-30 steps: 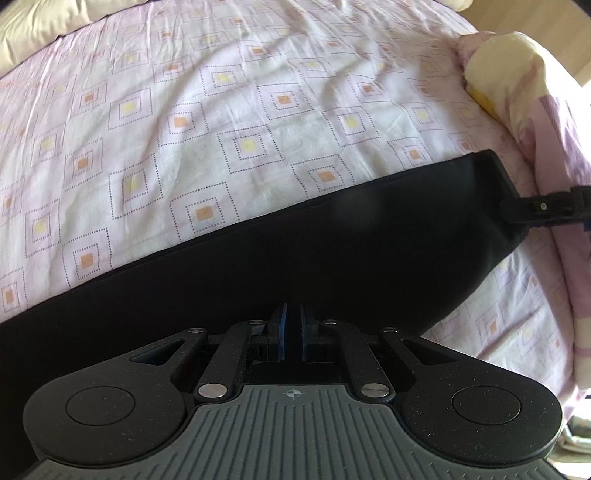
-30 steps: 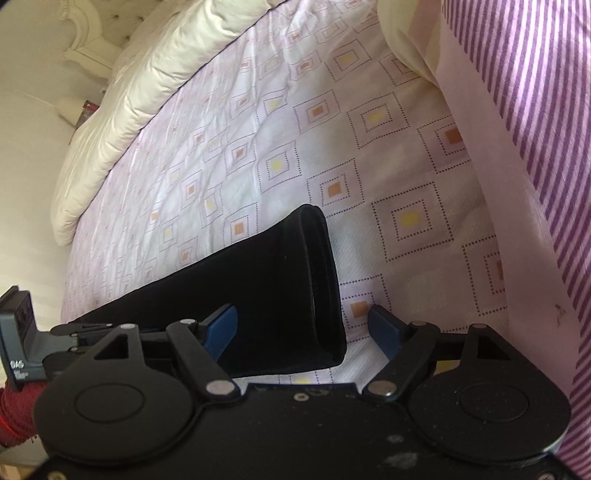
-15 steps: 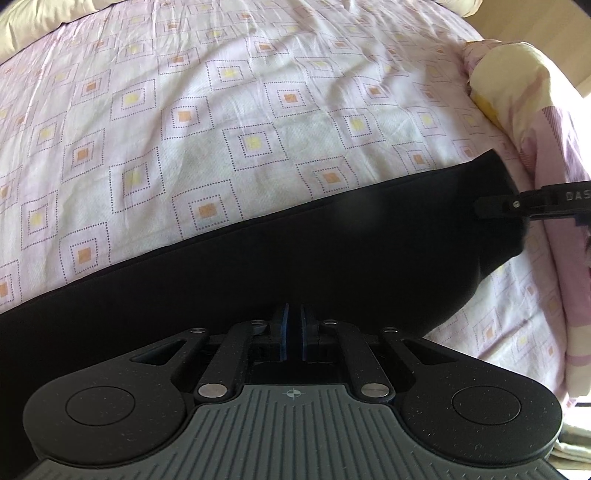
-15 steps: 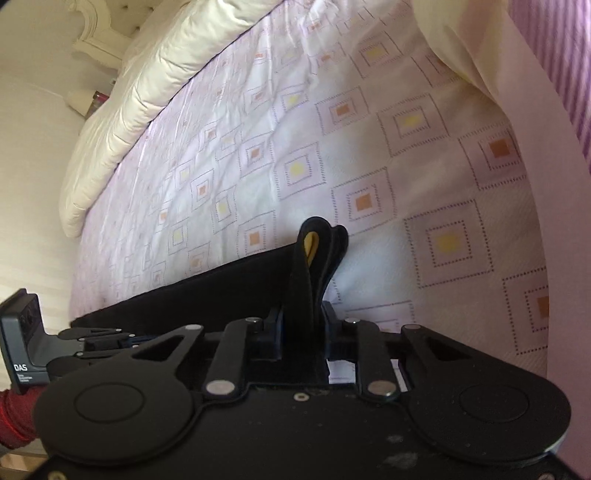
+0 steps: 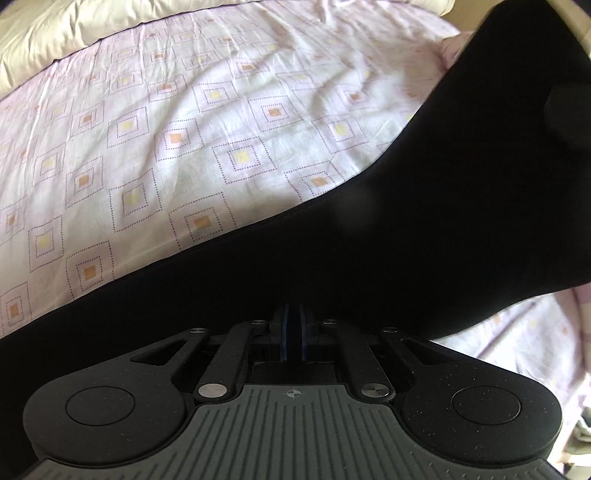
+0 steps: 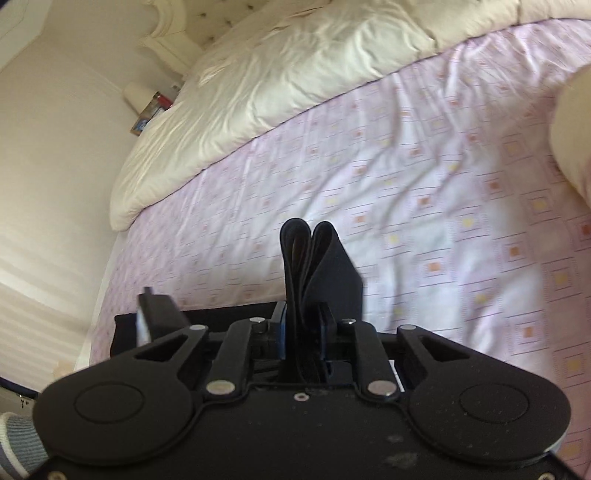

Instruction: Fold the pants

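Observation:
Black pants (image 5: 424, 236) lie across the patterned bed sheet (image 5: 207, 133). In the left wrist view they run from lower left and rise at the upper right, lifted off the bed. My left gripper (image 5: 291, 325) is shut on the near edge of the pants. In the right wrist view my right gripper (image 6: 303, 325) is shut on the leg cuffs (image 6: 314, 258), which stick up bunched between the blue pads. The rest of the pants (image 6: 221, 314) lies low behind the gripper. The left gripper's body (image 6: 155, 314) shows at the lower left of that view.
A cream duvet (image 6: 295, 74) is piled along the far side of the bed, with a white headboard (image 6: 170, 33) behind it. A nightstand with small items (image 6: 151, 107) stands by the wall. A pale pillow (image 6: 572, 129) sits at the right edge.
My right gripper closed on the leg cuffs and lifted them up and away from the sheet. The pants' far end now rises high in the left wrist view. The left gripper stayed shut.

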Motion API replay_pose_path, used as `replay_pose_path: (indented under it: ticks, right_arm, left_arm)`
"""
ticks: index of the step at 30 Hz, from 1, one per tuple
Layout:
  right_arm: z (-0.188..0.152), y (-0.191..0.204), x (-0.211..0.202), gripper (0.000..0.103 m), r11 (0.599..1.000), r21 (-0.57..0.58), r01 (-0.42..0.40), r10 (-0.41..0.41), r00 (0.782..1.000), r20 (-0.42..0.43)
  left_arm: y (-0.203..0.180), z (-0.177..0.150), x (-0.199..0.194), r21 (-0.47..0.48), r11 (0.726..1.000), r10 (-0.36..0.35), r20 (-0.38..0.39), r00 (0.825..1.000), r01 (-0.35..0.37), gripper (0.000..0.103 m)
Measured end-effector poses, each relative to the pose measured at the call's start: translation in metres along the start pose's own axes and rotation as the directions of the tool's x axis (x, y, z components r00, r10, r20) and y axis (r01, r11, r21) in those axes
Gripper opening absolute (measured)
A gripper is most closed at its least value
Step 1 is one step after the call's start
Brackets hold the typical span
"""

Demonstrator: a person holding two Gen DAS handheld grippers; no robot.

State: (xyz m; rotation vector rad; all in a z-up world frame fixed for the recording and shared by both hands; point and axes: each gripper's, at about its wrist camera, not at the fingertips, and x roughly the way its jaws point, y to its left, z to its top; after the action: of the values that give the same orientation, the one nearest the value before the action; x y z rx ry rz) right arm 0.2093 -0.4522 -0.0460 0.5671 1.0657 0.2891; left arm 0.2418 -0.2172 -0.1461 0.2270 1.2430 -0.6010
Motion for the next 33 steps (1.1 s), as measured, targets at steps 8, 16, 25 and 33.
replay_pose_path:
  ticks: [8,16,25,33]
  right_arm:
    - [-0.026,0.086,0.043,0.009,0.995,-0.085,0.055,-0.057,0.998,-0.025]
    - [-0.063,0.174,0.132,0.009,0.990,-0.131,0.060,-0.071,0.994,-0.083]
    - [-0.106,0.203,0.225,0.026,0.962,-0.196,0.190,-0.214,0.971,-0.106]
    - [-0.096,0.200,0.169,0.051,0.985,-0.153,0.084,-0.084,0.996,0.008]
  left_arm:
    - [0.084,-0.037,-0.079,-0.174,0.982,0.109,0.175,0.979,-0.079,0.008]
    - [0.169,-0.114,-0.128,-0.268,0.952,0.191,0.146,0.971,-0.147,0.008]
    - [0.212,-0.157,-0.148,-0.313,0.936,0.196,0.092,0.976,-0.159,0.008]
    - [0.197,-0.137,-0.151,-0.310,0.944,0.162,0.131,0.978,-0.115,0.008]
